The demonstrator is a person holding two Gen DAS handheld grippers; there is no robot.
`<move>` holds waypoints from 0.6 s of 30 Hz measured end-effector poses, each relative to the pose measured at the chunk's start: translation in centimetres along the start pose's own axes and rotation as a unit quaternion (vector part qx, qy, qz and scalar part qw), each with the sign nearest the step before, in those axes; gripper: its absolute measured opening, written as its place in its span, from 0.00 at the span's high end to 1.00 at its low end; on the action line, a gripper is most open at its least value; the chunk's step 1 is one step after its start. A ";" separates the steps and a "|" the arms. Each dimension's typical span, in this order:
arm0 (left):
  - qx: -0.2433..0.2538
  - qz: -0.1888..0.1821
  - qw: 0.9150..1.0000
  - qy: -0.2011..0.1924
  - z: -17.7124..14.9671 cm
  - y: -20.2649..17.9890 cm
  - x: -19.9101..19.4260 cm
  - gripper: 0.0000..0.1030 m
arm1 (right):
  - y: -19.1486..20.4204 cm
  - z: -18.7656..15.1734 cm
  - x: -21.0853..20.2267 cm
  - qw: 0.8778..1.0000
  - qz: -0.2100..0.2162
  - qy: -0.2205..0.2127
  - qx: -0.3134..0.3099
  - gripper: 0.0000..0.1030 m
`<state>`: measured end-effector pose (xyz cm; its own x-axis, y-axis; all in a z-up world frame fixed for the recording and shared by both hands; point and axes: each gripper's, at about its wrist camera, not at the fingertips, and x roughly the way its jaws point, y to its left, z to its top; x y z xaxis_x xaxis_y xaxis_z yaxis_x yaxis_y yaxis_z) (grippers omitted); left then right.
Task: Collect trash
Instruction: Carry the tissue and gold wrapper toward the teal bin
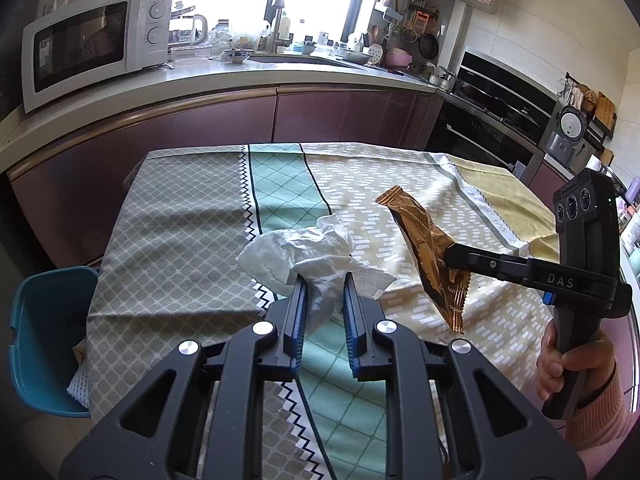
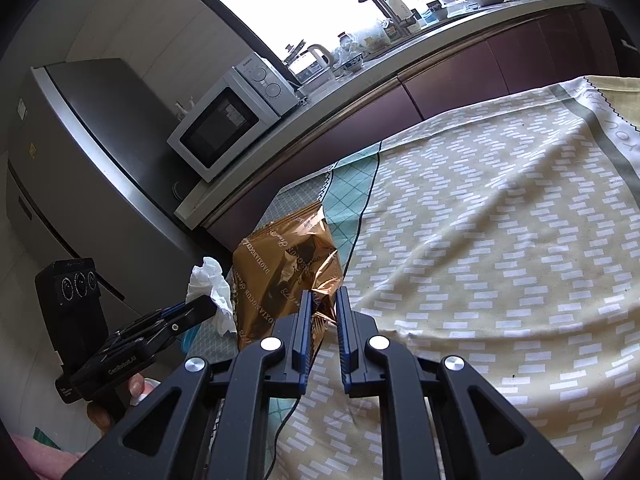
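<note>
- Left gripper (image 1: 325, 280) points down over the table (image 1: 180, 200), its jaws clamped on a crumpled white tissue (image 1: 304, 252) lifted just above the cloth.
- Right gripper (image 2: 323, 300), tilted down too, is pinching the lower corner of a gold wrapper (image 2: 288, 256); the wrapper hangs clear of the table, just right of the tissue in the left wrist view.
- A hand (image 1: 568, 364) in a pink sleeve grips the right gripper's handle at the table's right edge; only fingers show.
- Wrapper print is mostly too creased to read, and the tissue's lower end is hidden between the left jaws.
- A teal bin (image 1: 48, 332) sits at the table's left edge, partly cut off by the cloth; its contents are hard to make out.
- Beyond the table runs a counter with a white microwave (image 1: 92, 40), a sink under a bright window, and dark purple cabinets.
</note>
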<state>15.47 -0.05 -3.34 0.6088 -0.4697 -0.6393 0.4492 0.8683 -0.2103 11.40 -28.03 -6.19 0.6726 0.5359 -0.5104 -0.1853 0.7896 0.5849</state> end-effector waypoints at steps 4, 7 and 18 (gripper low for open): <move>-0.007 0.006 1.000 -0.003 -0.2 0.8 -0.8 0.83 | 0.8 -0.1 0.5 1.000 0.005 0.003 -0.004 0.89; -0.011 0.010 1.000 -0.007 -0.4 1.5 -1.4 0.83 | 1.4 -0.1 0.8 1.000 0.010 0.005 -0.008 0.89; -0.028 0.026 0.999 -0.017 -0.8 3.6 -3.5 0.83 | 3.3 -0.2 2.1 0.999 0.024 0.016 -0.021 0.89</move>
<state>14.45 4.86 -2.48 0.6521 -0.4281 -0.6257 0.3802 0.8987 -0.2186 12.00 -24.22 -5.44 0.6391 0.5823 -0.5024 -0.2476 0.7742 0.5825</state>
